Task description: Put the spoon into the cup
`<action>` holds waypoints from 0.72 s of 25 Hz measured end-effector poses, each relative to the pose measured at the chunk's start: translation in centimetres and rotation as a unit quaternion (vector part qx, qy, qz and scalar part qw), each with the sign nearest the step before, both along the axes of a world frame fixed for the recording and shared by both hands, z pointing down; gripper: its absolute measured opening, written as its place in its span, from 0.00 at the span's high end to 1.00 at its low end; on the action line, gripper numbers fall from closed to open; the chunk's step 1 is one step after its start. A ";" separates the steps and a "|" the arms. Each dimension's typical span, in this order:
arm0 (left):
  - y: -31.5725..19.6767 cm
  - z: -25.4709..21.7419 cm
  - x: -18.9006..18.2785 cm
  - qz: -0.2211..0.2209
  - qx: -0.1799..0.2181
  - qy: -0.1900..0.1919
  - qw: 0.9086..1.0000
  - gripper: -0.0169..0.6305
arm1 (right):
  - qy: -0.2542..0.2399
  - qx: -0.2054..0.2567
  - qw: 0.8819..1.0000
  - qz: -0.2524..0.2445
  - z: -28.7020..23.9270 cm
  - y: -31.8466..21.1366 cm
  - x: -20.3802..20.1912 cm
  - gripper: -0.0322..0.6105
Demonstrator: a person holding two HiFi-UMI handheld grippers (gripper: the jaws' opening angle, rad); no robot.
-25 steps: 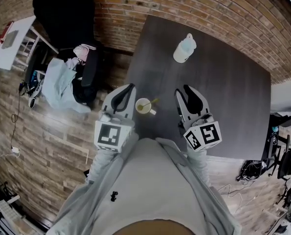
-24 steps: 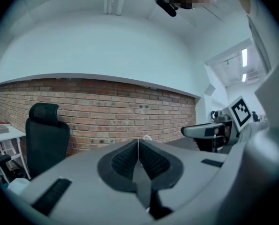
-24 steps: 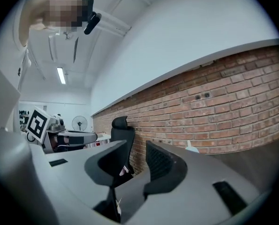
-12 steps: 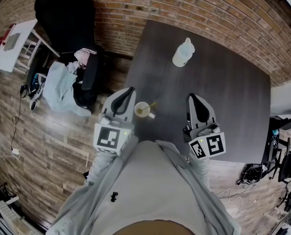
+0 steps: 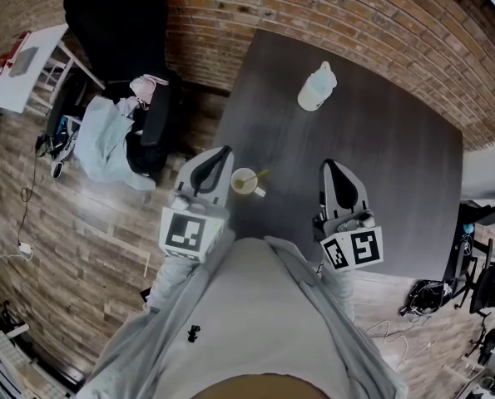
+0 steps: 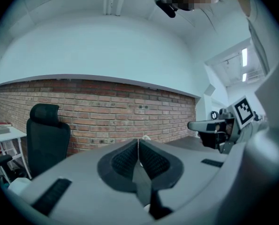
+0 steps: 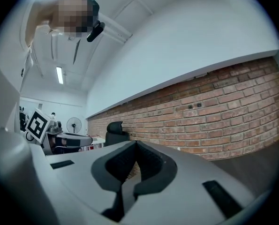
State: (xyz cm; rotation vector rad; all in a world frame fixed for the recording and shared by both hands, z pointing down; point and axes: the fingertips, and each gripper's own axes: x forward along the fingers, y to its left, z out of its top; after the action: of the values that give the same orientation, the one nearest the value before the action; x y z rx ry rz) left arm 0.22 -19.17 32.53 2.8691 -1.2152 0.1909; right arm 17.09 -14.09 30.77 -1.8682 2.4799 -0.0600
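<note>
The cup (image 5: 245, 180) stands on the dark table (image 5: 380, 165) near its front edge, between the 2 grippers and closer to the left one. The spoon (image 5: 259, 174) sits in the cup, its handle leaning over the rim toward the upper right of the head view.

The left gripper (image 5: 222, 150) hangs just left of the cup, at the table's left edge, with a narrow gap between them in the head view. In the left gripper view its 2 jaws meet along 1 line, with nothing between them. The right gripper (image 5: 331, 166) is over the table to the right of the cup, clearly apart from it. Its 2 jaws are also pressed together and hold nothing. Both grippers point away from the person toward the brick wall (image 5: 330, 7).

1 white bottle (image 5: 316, 87) stands further back on the table, well apart from the cup. Left of the table, on the wood floor (image 5: 81, 214), is a black chair (image 5: 114, 23), and near it lies a heap of pale blue cloth (image 5: 101, 140). A white desk (image 5: 22, 69) shows at the far left edge. The person's grey top (image 5: 247, 322) fills the lower middle of the head view
</note>
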 end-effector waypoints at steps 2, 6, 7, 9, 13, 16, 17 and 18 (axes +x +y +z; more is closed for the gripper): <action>0.2 0.0 -0.2 -0.005 -0.004 0.000 1.000 0.94 | 0.001 -0.002 1.000 -0.002 0.1 0.0 0.0 0.92; 0.4 -0.1 -0.5 -0.005 0.004 -0.004 1.000 0.94 | 0.003 -0.002 1.000 -0.007 0.1 0.0 -0.3 0.92; 0.4 -0.1 -0.6 -0.005 0.007 -0.006 1.000 0.94 | 0.004 -0.002 1.000 -0.008 0.1 0.0 -0.4 0.92; 0.5 -0.1 -0.7 -0.012 -0.003 -0.001 1.000 0.94 | 0.004 -0.002 1.000 -0.010 0.1 0.0 -0.5 0.92; 0.8 0.1 -0.9 -0.018 -0.008 0.001 1.000 0.94 | 0.009 -0.007 1.000 -0.021 0.4 0.1 -1.1 0.92; 0.6 0.2 -1.1 -0.023 -0.013 0.003 1.000 0.94 | 0.006 -0.009 1.000 -0.025 0.5 -0.1 -1.4 0.93; 0.6 0.3 -1.2 -0.021 -0.008 0.000 1.000 0.94 | 0.005 -0.010 1.000 -0.025 0.6 -0.1 -1.4 0.92; 0.5 0.4 -1.3 -0.019 -0.004 -0.003 1.000 0.94 | 0.004 -0.011 1.000 -0.024 0.6 -0.1 -1.5 0.92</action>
State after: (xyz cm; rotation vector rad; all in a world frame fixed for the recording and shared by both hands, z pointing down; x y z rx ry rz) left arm -1.05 -18.63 32.89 2.8383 -1.2668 0.2022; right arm 15.64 -14.24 31.42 -1.8195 2.5401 -0.0825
